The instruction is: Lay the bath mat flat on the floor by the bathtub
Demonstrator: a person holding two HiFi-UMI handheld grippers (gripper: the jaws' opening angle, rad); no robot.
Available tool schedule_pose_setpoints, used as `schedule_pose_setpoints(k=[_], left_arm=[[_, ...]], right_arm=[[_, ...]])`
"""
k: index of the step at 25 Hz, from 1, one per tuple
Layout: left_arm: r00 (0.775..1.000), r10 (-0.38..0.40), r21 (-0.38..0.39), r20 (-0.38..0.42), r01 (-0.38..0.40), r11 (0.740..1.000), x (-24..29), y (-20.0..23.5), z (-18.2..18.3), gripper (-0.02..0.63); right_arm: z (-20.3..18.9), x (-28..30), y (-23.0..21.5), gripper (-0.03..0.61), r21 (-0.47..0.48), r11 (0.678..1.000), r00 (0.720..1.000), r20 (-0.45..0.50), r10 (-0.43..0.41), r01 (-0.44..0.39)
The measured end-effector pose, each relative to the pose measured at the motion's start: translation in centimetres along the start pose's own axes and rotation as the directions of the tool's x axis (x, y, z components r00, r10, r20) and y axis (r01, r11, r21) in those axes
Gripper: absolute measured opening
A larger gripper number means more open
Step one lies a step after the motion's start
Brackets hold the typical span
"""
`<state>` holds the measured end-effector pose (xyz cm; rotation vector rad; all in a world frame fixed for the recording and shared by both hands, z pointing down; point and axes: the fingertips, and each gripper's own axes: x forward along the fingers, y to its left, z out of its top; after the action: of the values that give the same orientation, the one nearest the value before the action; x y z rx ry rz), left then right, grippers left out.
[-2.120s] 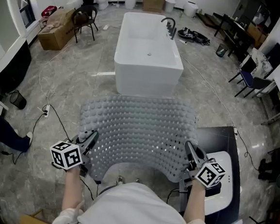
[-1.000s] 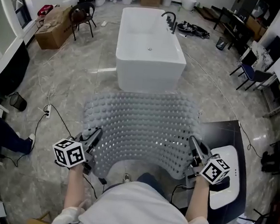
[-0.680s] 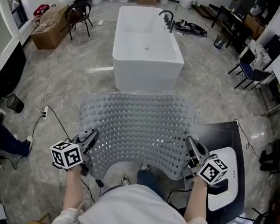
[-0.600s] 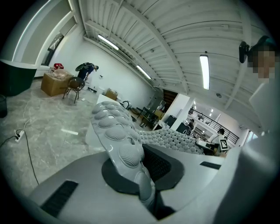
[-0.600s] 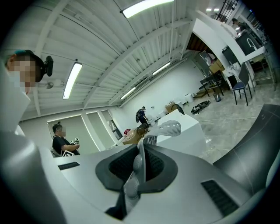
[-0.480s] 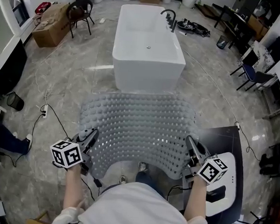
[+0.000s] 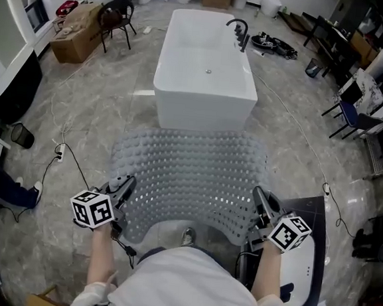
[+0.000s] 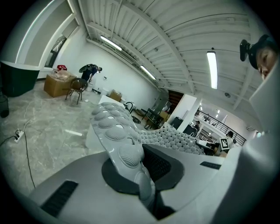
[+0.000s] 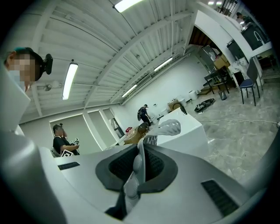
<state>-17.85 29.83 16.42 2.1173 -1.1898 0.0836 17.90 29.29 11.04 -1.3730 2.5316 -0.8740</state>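
Both the left tongs and the right tongs are clamped tight on the bath mat.

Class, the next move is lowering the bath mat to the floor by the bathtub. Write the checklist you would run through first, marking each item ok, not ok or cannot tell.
1. The left gripper is shut on one near corner of the bath mat: ok.
2. The right gripper is shut on the other near corner: ok.
3. The mat is spread open between the grippers, with no fold: ok.
4. The mat's far edge faces the near end of the bathtub: ok.
5. The floor beneath the mat is free of things: cannot tell, the mat hides it.
6. The mat lies flat on the floor: not ok, it is held in the air.
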Motion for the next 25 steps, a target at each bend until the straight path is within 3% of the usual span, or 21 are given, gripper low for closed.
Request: schedule_pose_setpoints(k=[11,25], left_arm=[[0.999,0.049,-0.013,-0.005,-0.049,0.999,3.8,0.2,1.7,0.043],[0.998,-0.01,-0.029,-0.068,0.008,1.0,8.5,5.5,4.9,0.043]], right_arm=[[2.2,2.9,-3.5,0.035,0.034,0.999,0.999,-0.009,0.032,-0.032],[2.5,8.7,-4.4,0.035,0.027,0.996,0.997,-0.02,-0.081,0.081]])
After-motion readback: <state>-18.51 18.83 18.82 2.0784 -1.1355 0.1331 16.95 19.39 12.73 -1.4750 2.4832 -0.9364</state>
